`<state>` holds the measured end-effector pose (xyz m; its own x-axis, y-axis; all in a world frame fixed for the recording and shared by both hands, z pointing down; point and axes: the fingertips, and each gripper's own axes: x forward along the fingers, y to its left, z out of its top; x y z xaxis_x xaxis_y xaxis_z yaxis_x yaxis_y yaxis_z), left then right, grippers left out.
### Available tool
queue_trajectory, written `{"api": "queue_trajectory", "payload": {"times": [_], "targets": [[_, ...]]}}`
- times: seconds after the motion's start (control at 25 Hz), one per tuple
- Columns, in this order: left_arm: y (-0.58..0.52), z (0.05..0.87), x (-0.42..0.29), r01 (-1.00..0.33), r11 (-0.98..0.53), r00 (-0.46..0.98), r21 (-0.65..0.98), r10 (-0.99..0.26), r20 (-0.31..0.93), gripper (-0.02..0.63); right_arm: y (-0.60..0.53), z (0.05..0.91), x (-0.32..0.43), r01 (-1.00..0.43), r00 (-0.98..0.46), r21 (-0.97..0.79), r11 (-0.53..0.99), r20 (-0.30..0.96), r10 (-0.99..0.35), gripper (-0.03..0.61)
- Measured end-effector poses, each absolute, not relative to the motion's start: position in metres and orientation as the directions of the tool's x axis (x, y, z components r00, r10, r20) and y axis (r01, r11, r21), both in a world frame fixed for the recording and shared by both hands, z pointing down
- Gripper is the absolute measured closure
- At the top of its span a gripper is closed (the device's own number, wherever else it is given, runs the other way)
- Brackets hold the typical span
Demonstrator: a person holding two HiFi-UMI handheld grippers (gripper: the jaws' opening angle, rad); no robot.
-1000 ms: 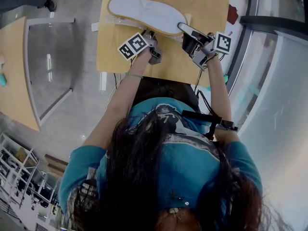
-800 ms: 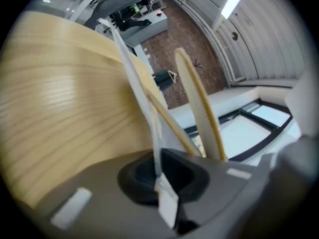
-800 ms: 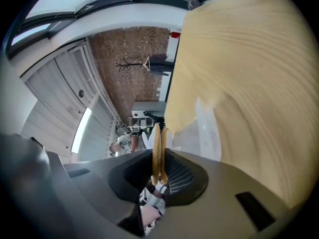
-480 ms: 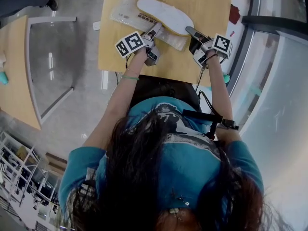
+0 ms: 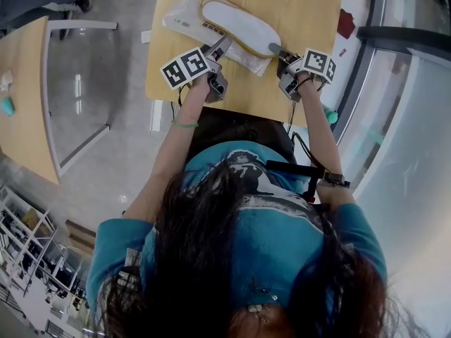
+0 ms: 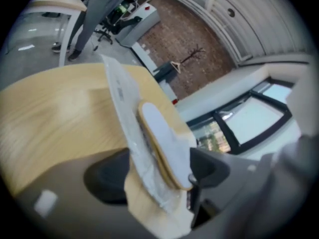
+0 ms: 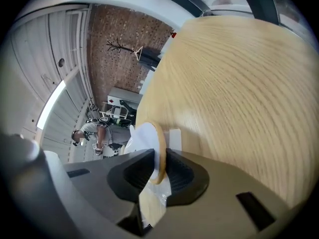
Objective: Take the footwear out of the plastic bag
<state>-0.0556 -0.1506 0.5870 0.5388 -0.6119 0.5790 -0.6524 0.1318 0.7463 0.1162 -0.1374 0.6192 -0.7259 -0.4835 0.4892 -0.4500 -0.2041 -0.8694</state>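
Head view looks down on a light wooden table (image 5: 303,9). On it lies a clear plastic bag (image 5: 184,16) with some dark print. A white flat slipper with a tan rim (image 5: 236,23) rests slanted on top of the bag, near the middle of the table. I cannot tell whether any part of the slipper is still inside the bag.

The right gripper (image 5: 278,51) is at the right end of the slipper. In the right gripper view its two dark jaws are closed on the thin tan rim, one pad on each side, and a little clear film hangs below them.

The left gripper (image 5: 217,50) is at the near edge of the bag. Its jaws have just been opening and now stand wide apart. In the left gripper view the end of the bag and the slipper lie between the jaws. The slipper's rim is just beside one jaw, and the other jaw is well apart from the film, so the pads do not press on anything.

Both grippers point down toward the table.
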Motion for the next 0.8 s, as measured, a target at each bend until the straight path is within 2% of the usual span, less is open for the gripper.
{"api": "queue_trajectory", "payload": {"times": [0.16,0.28,0.4,0.56,0.8], "targets": [[-0.135,0.57,-0.067,-0.633,0.09,0.56,0.769,-0.633,0.534,0.249,-0.133,0.608,0.103,-0.476,-0.767,-0.873,-0.107,0.472,-0.434,0.508],[-0.126,0.568,-0.076,-0.665,0.054,0.546,0.745,-0.645,0.534,0.249,-0.128,0.605,0.097,-0.582,-0.752,-0.813,-0.012,0.544,-0.373,0.422],[-0.118,0.566,-0.076,-0.683,0.036,0.536,0.729,-0.653,0.535,0.249,-0.122,0.601,0.102,-0.687,-0.695,-0.725,0.06,0.629,-0.348,0.375],[-0.11,0.555,-0.071,-0.731,0.004,0.493,0.682,-0.689,0.532,0.25,-0.121,0.581,0.125,-0.737,-0.647,-0.666,0.113,0.648,-0.402,0.371],[-0.109,0.533,-0.069,-0.768,-0.066,0.462,0.637,-0.745,0.481,0.262,-0.116,0.547,0.124,-0.669,-0.707,-0.723,0.172,0.548,-0.447,0.373]]}}
